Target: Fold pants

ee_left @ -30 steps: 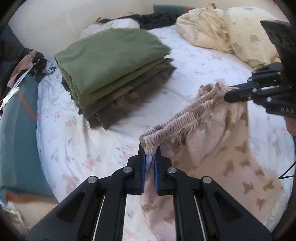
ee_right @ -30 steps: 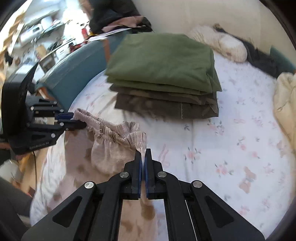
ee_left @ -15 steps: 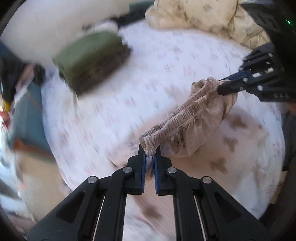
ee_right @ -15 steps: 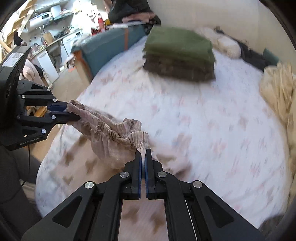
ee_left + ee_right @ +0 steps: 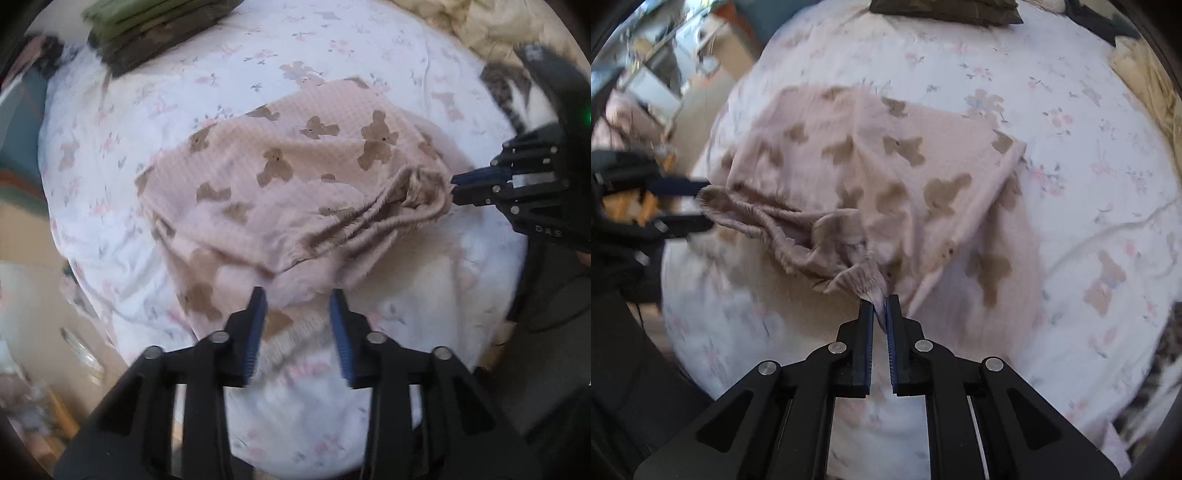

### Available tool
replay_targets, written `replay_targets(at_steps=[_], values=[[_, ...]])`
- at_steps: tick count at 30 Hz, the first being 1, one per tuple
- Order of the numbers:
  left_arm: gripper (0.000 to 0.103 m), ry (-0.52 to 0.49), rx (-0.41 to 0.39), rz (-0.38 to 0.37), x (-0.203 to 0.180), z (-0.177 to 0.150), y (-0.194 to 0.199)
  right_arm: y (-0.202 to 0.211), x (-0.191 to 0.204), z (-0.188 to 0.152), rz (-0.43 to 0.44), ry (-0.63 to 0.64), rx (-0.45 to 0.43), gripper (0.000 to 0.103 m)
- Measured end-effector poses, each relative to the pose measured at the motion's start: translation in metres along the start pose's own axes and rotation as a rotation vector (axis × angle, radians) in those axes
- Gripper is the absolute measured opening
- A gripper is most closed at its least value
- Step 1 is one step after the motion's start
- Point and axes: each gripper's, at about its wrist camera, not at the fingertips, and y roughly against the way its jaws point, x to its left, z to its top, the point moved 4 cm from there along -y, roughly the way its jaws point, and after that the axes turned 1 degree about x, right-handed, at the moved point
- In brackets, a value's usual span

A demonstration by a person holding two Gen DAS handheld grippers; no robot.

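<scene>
- On the bed (image 5: 207, 59), flowered sheet: pants (image 5: 295, 177), pale pink with a bear print, now laid out with the legs spread away from the person; a second ago they were held up by the waistband.
- Left tool (image 5: 297, 325): jaws have just been opening and are seen standing apart; the waistband has been let go and lies in front of the fingertips, no pad pressing on it.
- Right tool (image 5: 880, 308): jaws have just been opening slightly, but a corner of the waistband (image 5: 798, 243) is pinched between narrowly parted pads.
- Judged meaning: the laying-down is nearly done, the folding itself not yet begun.
- Left wrist view only: bear print right side up, stack of folded clothes (image 5: 147, 29) at the far edge.
- Right wrist view only: the pinch itself, and the waistband sagging loose towards the left tool.
</scene>
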Motion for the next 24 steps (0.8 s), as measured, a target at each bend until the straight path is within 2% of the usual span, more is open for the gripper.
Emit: replay_targets(at_steps=[2,4,7,8,11,13,15,16,17,18,20,22,24], values=[[0.048,0.079,-0.045,-0.049,0.011,-0.003,0.01,0.014,-0.008,-0.002,0.034,-0.042,-0.044,0.01],[0.048,0.162,-0.107,-0.069,0.023,0.002,0.016,0.027,-0.017,0.003,0.097,-0.103,-0.109,0.01],[0.046,0.279,-0.128,-0.067,0.033,0.015,-0.004,0.031,-0.02,0.014,0.16,-0.157,-0.178,0.01],[0.046,0.275,-0.129,-0.064,0.03,0.02,-0.012,0.025,-0.019,0.02,0.158,-0.166,-0.177,0.01],[0.045,0.241,-0.087,-0.034,0.014,0.025,-0.045,-0.01,-0.005,0.034,0.195,-0.148,-0.106,0.01],[0.045,0.217,-0.057,-0.004,0.006,0.022,-0.062,-0.034,0.002,0.034,0.184,-0.132,-0.045,0.01],[0.045,0.165,0.035,0.02,-0.002,0.013,-0.079,-0.053,0.006,0.027,0.136,-0.116,0.025,0.01],[0.045,0.143,0.114,0.035,-0.006,0.002,-0.091,-0.066,0.005,0.019,0.083,-0.092,0.089,0.01],[0.045,0.144,0.149,0.027,-0.006,-0.005,-0.097,-0.074,0.002,0.013,0.056,-0.092,0.131,0.008],[0.045,0.152,0.159,0.013,-0.007,-0.01,-0.098,-0.078,-0.003,0.005,0.068,-0.122,0.165,0.007],[0.044,0.158,0.151,-0.009,-0.006,-0.012,-0.09,-0.07,-0.009,0.001,0.106,-0.174,0.17,0.007],[0.044,0.197,0.106,-0.052,0.0,-0.01,-0.075,-0.057,-0.016,0.003,0.15,-0.22,0.136,0.01],[0.045,0.256,0.044,-0.064,0.013,-0.006,-0.06,-0.04,-0.028,0.008,0.186,-0.291,0.064,0.01]])
